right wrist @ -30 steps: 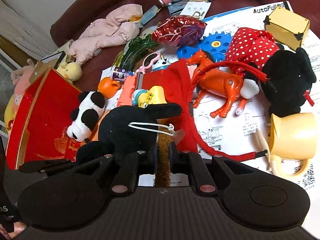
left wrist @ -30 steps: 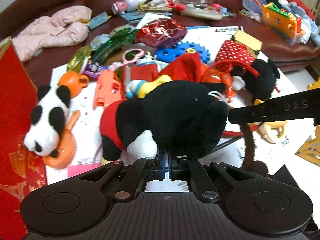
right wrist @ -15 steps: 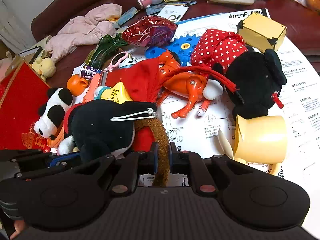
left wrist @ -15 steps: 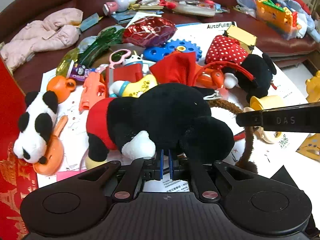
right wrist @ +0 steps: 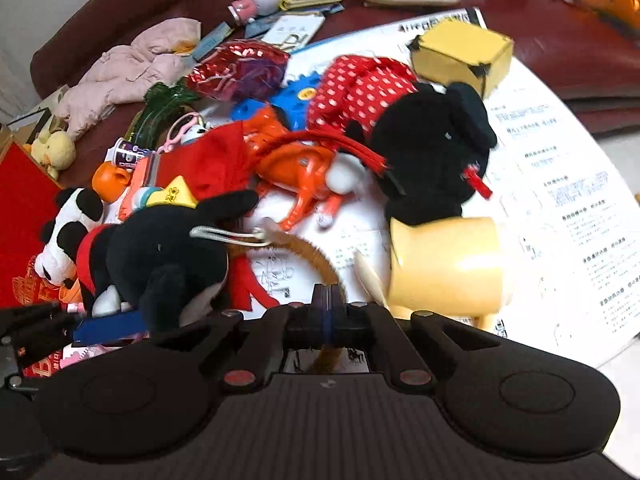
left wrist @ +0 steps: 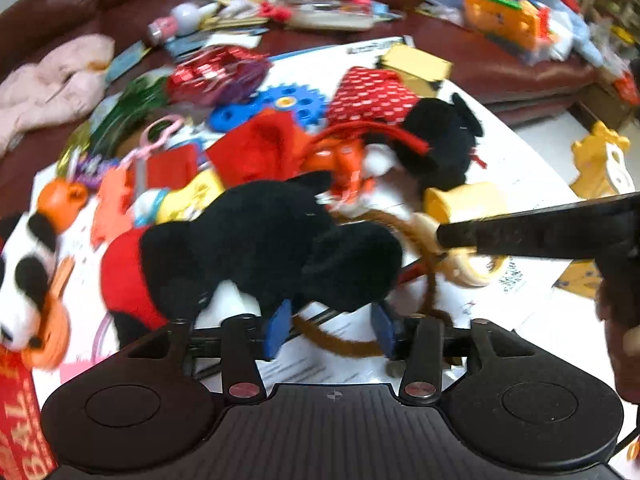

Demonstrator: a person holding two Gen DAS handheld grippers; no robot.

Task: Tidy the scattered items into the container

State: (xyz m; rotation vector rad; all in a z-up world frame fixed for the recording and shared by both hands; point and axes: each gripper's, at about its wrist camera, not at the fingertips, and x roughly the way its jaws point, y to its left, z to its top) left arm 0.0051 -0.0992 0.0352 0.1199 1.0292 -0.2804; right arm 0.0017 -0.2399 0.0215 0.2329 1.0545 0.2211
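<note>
A black plush mouse in red shorts (left wrist: 272, 248) lies on the paper-covered table just past my left gripper (left wrist: 330, 330). Its jaws are opening, and the blue pads (left wrist: 278, 328) stand apart without pressing on anything. A brown fuzzy tail (left wrist: 344, 346) runs across the gap between them. My right gripper (right wrist: 328, 304) is shut on that same brown tail (right wrist: 316, 256), which arcs up toward the black mouse (right wrist: 160, 248). The red container (right wrist: 20, 216) stands at the far left, with its wall (left wrist: 16, 404) beside my left gripper.
A panda plush (left wrist: 24, 272) lies by the red container. A yellow cup (right wrist: 444, 268), a second black plush in a red dotted dress (right wrist: 428, 160), an orange horse (right wrist: 304, 168), a yellow box (right wrist: 460, 56) and a blue gear (left wrist: 280, 106) crowd the table. A pink garment (right wrist: 124, 72) lies on the sofa.
My left jaws have opened off the black plush mouse, which now lies loose on the table. The right gripper has stayed shut on the brown tail and moved lower and nearer the yellow cup.
</note>
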